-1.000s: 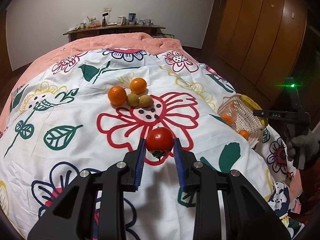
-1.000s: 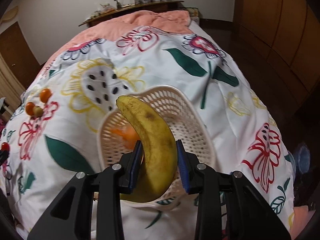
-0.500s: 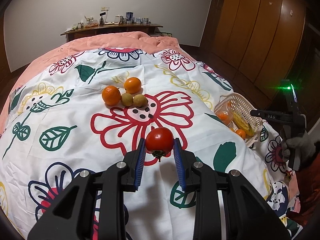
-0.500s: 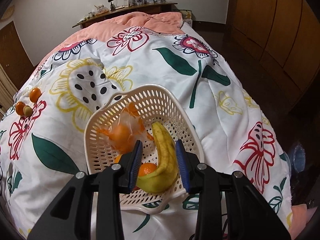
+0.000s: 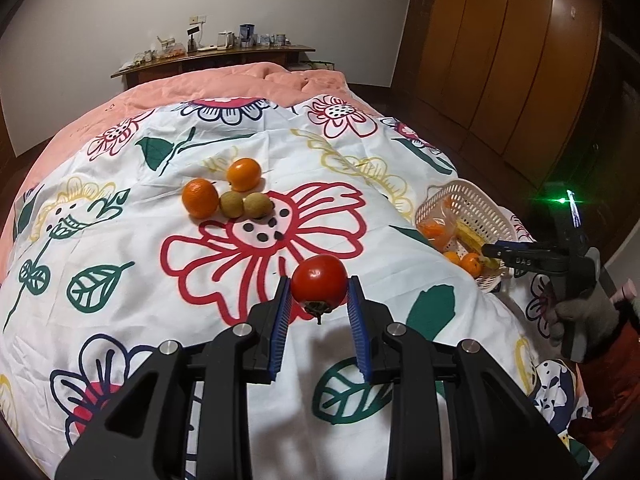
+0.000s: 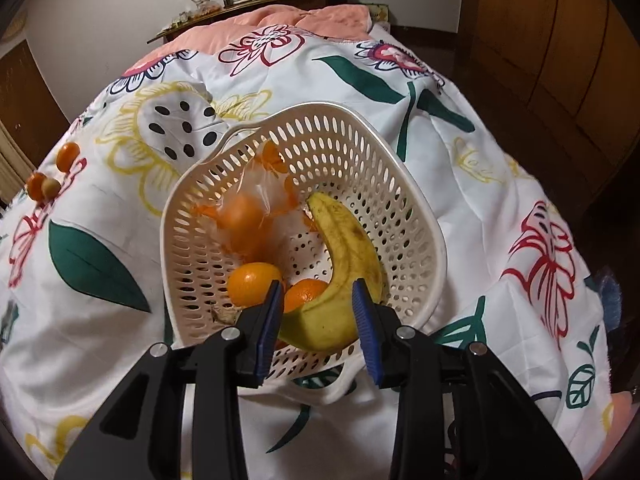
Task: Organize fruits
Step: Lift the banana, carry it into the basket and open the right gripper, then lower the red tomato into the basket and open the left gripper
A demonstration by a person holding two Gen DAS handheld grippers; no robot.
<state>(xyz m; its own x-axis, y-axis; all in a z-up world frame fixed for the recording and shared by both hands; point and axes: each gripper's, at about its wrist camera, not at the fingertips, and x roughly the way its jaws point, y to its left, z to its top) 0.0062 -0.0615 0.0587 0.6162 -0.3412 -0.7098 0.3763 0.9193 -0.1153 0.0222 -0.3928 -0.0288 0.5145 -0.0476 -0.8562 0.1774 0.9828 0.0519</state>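
Note:
My left gripper (image 5: 319, 296) is shut on a red tomato (image 5: 319, 283) and holds it above the flowered bedcover. Two oranges (image 5: 200, 197) and two small brown fruits (image 5: 244, 205) lie on the cover beyond it. A white perforated basket (image 6: 400, 184) sits near the bed's right edge and also shows in the left wrist view (image 5: 476, 204). In the basket lie a banana (image 6: 344, 248), two oranges (image 6: 252, 282) and a clear bag of oranges (image 6: 248, 216). My right gripper (image 6: 316, 300) is open at the basket's near rim, its jaws on either side of the banana's lower end.
The bed drops off to a dark floor on the right, with wooden wardrobes (image 5: 520, 60) beyond. A shelf with small items (image 5: 212, 50) stands at the head of the bed. The person's gloved hand (image 5: 584, 312) holds the right gripper.
My right gripper lowered the banana into the basket and opened, letting it go. My left gripper has kept hold of the tomato and drifted slightly right.

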